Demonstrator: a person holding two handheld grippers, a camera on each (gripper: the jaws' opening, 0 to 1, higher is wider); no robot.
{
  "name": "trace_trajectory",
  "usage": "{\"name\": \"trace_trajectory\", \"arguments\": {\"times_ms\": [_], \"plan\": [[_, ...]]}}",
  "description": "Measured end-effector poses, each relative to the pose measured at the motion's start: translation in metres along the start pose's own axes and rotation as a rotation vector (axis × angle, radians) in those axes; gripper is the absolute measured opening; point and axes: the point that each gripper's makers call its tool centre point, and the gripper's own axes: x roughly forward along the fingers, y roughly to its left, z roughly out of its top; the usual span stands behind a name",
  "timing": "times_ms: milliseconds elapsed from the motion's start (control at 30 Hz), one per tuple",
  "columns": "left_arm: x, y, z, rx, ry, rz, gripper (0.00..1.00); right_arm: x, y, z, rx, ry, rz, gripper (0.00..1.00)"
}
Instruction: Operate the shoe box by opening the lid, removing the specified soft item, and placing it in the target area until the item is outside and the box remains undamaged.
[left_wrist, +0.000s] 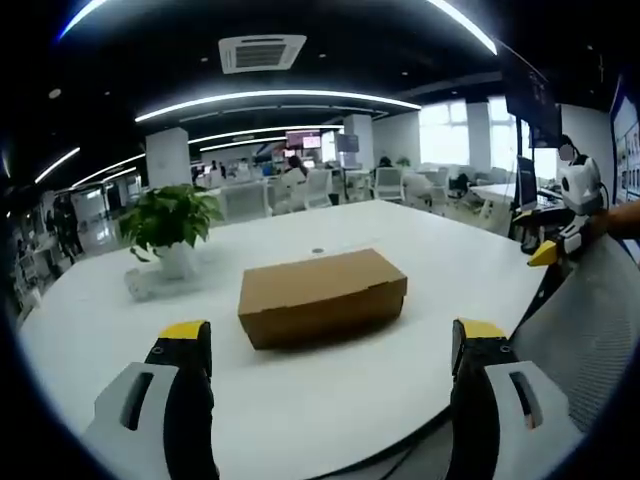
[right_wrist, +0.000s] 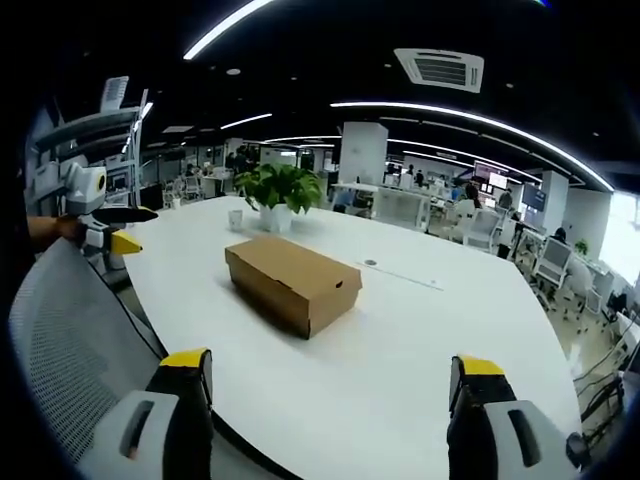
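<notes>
While both grippers (left_wrist: 330, 345) (right_wrist: 330, 375) gape wide, the closed shoe box (left_wrist: 322, 294) sits mid-table (left_wrist: 450, 260), edges clear.

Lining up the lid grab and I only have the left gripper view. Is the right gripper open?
Observer: Yes. The right gripper's jaws stand wide apart with nothing between them.
Operator: Which part of the box does it face?
Observer: A corner of the box. The short end shows, and the lid is shut there.
Operator: Where's my left from that side?
Observer: The left gripper is off the table edge, beyond a mesh chair back.
</notes>
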Motion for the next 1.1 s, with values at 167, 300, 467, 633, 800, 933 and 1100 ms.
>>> {"name": "trace_trajectory", "arguments": {"times_ms": [167, 300, 467, 633, 800, 933, 1100], "plan": [[0.0001, 0.0000, -0.0002, 0.000, 0.001, -0.001, 0.99, 0.0000, -0.0002, 0.0001, 0.002, 0.000, -0.001, 0.99], [0.0003, 0.0000, -0.0003, -0.001, 0.001, -0.002, 0.99, -0.0001, -0.0007, 0.0002, 0.002, -0.001, -0.002, 0.99], [0.0006, 0.0002, 0.0000, -0.011, -0.002, 0.000, 0.99, 0.0000, -0.0009, 0.0003, 0.002, -0.001, 0.000, 0.99], [0.0008, 0.0001, 0.0002, -0.014, -0.001, 0.000, 0.99, 0.0002, -0.0014, -0.0001, -0.001, 0.002, 0.000, 0.99], [0.0010, 0.0007, -0.0001, -0.030, 0.000, 0.000, 0.99, 0.0000, -0.0028, -0.0002, 0.008, 0.002, -0.005, 0.99], [0.0010, 0.0006, -0.0009, -0.040, 0.005, -0.002, 0.99, 0.0004, -0.0025, -0.0007, 0.007, 0.005, -0.003, 0.99], [0.0010, 0.0006, -0.0009, -0.051, 0.006, -0.005, 0.99, 0.0001, -0.0039, -0.0006, 0.014, 0.005, -0.010, 0.99]]}}
